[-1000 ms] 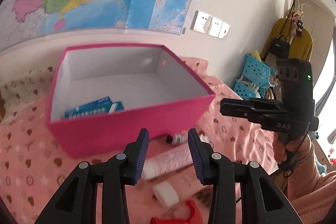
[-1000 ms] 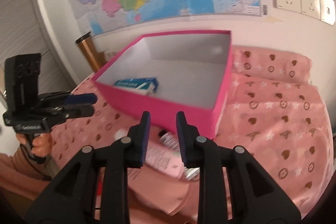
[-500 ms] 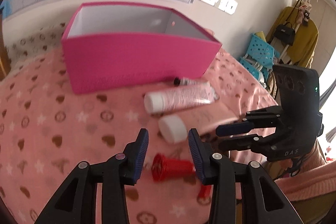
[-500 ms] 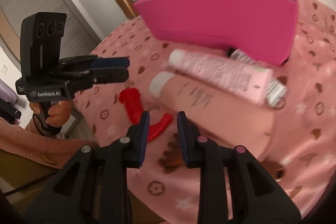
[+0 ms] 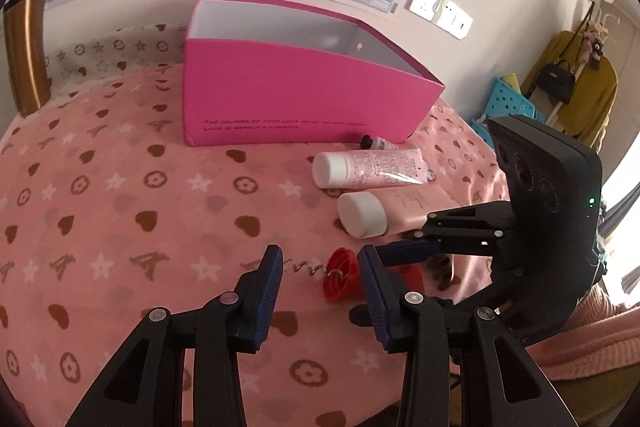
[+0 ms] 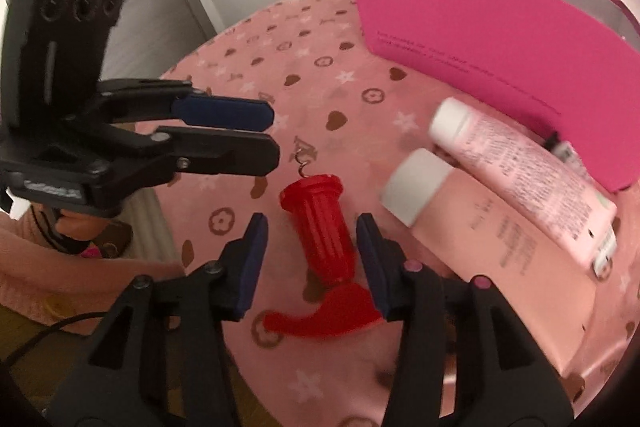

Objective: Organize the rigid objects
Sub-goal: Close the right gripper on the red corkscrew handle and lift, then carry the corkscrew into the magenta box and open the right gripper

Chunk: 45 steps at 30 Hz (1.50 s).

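You've swung both grippers down from the pink box (image 5: 304, 99) in the last second, and now your right gripper (image 6: 312, 251), fingers open, straddles the red corkscrew (image 6: 320, 227) on the bench (image 5: 120, 195), while your left gripper (image 5: 320, 283) hovers open, ready for the grab.

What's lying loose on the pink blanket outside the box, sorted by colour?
Pink: 2, the printed tube and the plain tube
Red: 1, the corkscrew
Black-capped: 1, the small vial
Total: 4

Pink patterned blanket (image 5: 120, 211), pink box (image 5: 288, 99), 2 tubes (image 5: 372, 169), red corkscrew (image 6: 320, 227)
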Motion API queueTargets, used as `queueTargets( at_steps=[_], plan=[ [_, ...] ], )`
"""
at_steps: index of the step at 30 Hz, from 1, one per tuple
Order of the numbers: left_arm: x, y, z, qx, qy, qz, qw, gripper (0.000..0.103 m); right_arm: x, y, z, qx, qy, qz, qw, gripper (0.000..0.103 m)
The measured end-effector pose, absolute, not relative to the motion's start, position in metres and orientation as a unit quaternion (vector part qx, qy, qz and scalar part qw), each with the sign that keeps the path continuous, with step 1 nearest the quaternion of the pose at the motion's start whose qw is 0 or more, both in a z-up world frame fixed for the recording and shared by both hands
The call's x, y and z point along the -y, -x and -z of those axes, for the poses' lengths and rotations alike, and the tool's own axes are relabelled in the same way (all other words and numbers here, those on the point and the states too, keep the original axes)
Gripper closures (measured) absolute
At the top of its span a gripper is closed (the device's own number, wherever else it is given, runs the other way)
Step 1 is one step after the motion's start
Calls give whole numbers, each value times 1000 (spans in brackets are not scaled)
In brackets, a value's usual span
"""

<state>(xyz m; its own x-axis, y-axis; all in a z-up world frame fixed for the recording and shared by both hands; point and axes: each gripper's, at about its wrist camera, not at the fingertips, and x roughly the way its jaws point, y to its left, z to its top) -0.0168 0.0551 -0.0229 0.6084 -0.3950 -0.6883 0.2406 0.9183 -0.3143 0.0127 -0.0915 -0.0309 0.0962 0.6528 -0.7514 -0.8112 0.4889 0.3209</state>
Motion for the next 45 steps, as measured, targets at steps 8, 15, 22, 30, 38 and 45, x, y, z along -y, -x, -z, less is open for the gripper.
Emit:
queueTargets(
  at_steps=[8,15,22,30,38,45],
  plan=[
    [-63,21,21,-399,105,182,892,63,92,-15,33,-452,79,-492,740,75],
    [-49,21,5,-378,100,224,893,59,120,-17,8,-430,16,-491,758,76],
    [-19,7,-11,-358,70,267,892,56,146,-34,-24,-395,-30,-466,791,76],
    [8,-34,-19,-363,52,273,890,54,179,-67,-62,-356,-72,-429,827,76],
    [28,-75,-40,-352,46,285,890,54,193,-102,-86,-329,-110,-421,838,76],
    [23,-108,-52,-346,55,275,896,58,196,-132,-97,-320,-134,-424,837,76]
  ],
)
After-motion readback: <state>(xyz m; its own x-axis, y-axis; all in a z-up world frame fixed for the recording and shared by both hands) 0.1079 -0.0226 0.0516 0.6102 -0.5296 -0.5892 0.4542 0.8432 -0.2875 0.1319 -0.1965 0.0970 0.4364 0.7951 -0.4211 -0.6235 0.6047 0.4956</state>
